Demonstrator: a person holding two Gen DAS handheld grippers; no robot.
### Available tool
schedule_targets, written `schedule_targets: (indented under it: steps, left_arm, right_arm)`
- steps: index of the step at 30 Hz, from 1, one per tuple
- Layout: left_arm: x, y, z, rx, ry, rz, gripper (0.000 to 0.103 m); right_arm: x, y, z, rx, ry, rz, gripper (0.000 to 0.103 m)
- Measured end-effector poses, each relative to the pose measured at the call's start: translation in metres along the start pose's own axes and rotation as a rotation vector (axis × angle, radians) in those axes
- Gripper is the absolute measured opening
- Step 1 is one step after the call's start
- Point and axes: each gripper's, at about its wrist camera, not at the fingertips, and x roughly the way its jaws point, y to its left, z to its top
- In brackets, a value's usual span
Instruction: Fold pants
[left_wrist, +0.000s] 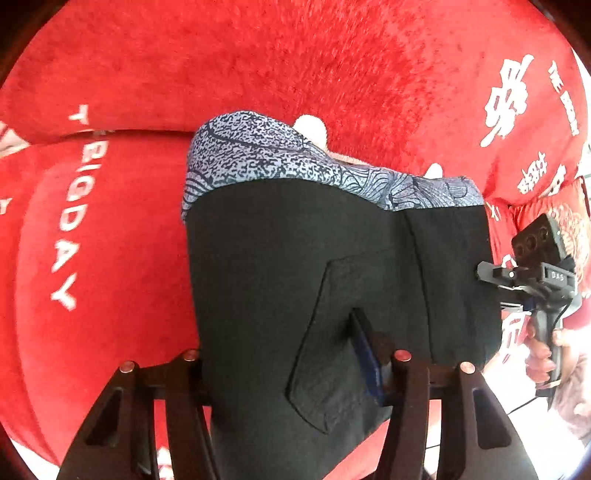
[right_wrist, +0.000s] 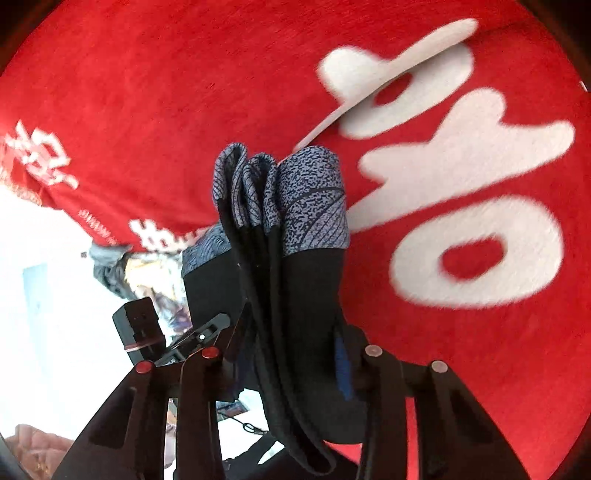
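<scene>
The black pants (left_wrist: 295, 266) with a grey patterned cuff band (left_wrist: 258, 158) are folded into several layers and held up above the red blanket (left_wrist: 258, 55). My left gripper (left_wrist: 291, 354) is shut on the pants near a back pocket. My right gripper (right_wrist: 291, 343) is shut on the stacked edges of the pants (right_wrist: 306, 280), whose grey bands (right_wrist: 306, 195) fan out ahead of it. The right gripper also shows at the right edge of the left wrist view (left_wrist: 491, 280), pinching the pants' side.
The red plush blanket with white lettering (right_wrist: 461, 184) fills the background in both views. A person's hand (left_wrist: 550, 354) holds the right gripper's handle. A bright floor area (right_wrist: 55, 277) lies past the blanket's edge at the left of the right wrist view.
</scene>
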Motion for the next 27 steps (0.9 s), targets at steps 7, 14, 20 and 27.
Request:
schedule_targets:
  steps: [7,14,20,27]
  left_arm:
    - [-0.012,0.040,-0.044,-0.040,0.047,0.103,0.062]
    - [0.016,0.073,-0.065,-0.089,0.031,0.194,0.103]
    - [-0.004,0.064,-0.064,-0.065,0.011,0.288,0.103]
    - [-0.030,0.037,-0.065,-0.036,0.008,0.404,0.103]
  right_arm:
    - [0.033,0.008,-0.053,0.016,0.046,0.010,0.041]
    - [0.058,-0.008,-0.066,0.021,0.037,-0.215,0.051]
    - [0.063,0.023,-0.068,-0.108,0.035,-0.478,0.069]
    - [0.048,0.045,-0.081,-0.113,0.020,-0.580,0.071]
